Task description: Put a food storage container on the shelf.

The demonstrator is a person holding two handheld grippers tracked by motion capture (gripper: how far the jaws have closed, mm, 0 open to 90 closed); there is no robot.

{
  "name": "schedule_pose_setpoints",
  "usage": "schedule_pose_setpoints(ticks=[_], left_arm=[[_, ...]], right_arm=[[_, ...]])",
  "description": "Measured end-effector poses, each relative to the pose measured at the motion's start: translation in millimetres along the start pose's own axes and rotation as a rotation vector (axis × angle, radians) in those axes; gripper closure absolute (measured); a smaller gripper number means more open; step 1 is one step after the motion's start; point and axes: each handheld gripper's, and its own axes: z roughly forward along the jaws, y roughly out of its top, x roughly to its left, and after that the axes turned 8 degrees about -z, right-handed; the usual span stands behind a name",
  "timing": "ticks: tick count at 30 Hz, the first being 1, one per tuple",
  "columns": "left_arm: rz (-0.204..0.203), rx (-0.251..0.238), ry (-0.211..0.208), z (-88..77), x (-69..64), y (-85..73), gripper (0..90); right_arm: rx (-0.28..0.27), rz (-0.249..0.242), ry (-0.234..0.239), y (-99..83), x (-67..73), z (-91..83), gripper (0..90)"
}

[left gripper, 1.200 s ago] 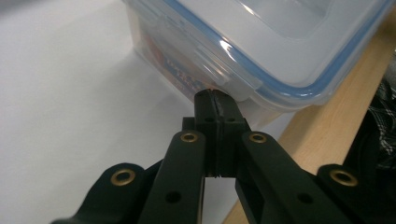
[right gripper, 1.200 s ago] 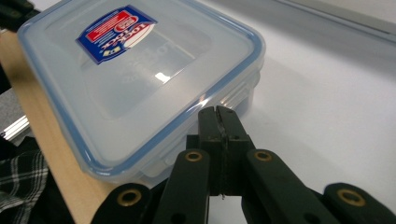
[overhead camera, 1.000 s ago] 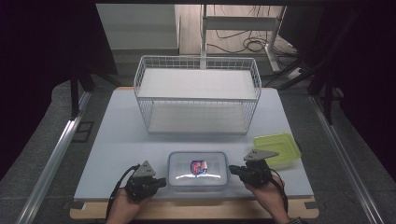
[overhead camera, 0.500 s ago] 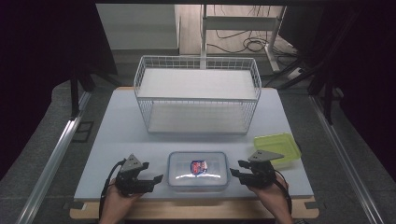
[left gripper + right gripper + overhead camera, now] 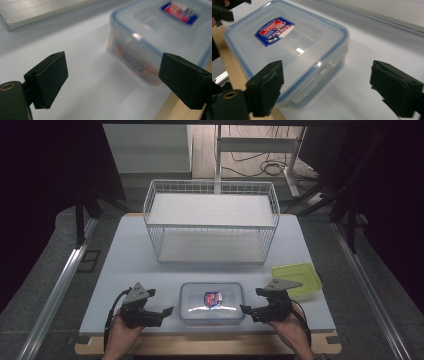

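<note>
Our left gripper [image 5: 167,311]: jaws just opened wide — holding nothing, beside the clear box [image 5: 212,302].
Our right gripper [image 5: 246,310]: jaws just spread too — off the box.

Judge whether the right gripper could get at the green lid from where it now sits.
Probably yes. The right gripper stands open beside the clear container, holding nothing. The green lid lies just behind that hand on bare table, nothing between.

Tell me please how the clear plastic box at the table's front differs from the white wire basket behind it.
The clear box is low, with solid see-through walls; the wire basket is taller and wider, made of open white mesh. The box is closed by a blue-rimmed lid with a red and blue label; the basket has no lid. The box lies between the two grippers; the basket stands farther back. Both are rectangular and rest on the table.
</note>
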Motion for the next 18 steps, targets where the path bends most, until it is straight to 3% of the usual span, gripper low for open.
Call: schedule_pose_setpoints(ticks=[1, 3, 6, 12, 18], left_arm=[[-0.015, 0.003, -0.033, -0.6, -0.8, 4.8, 8.3], [-0.02, 0.024, -0.057, 2.1, -2.5, 9.6, 6.2], [-0.013, 0.057, -0.071, 9.3, -6.2, 17.4, 4.2], [-0.016, 0.108, -0.14, 29.1, -11.5, 33.9, 3.0], [-0.014, 0.159, -0.173, 45.1, -18.3, 38.7, 3.0]], right_arm=[[0.007, -0.02, 0.011, 2.1, 0.1, 2.7, 8.4], [-0.001, -0.017, 0.014, 3.5, 0.3, 5.0, 7.0], [0.017, 0.007, 0.02, 7.2, 0.5, 9.5, 5.1], [0.054, -0.003, 0.02, 17.1, 3.7, 15.0, 2.5], [0.078, 0.022, 0.051, 23.1, 3.2, 22.0, 1.6]])
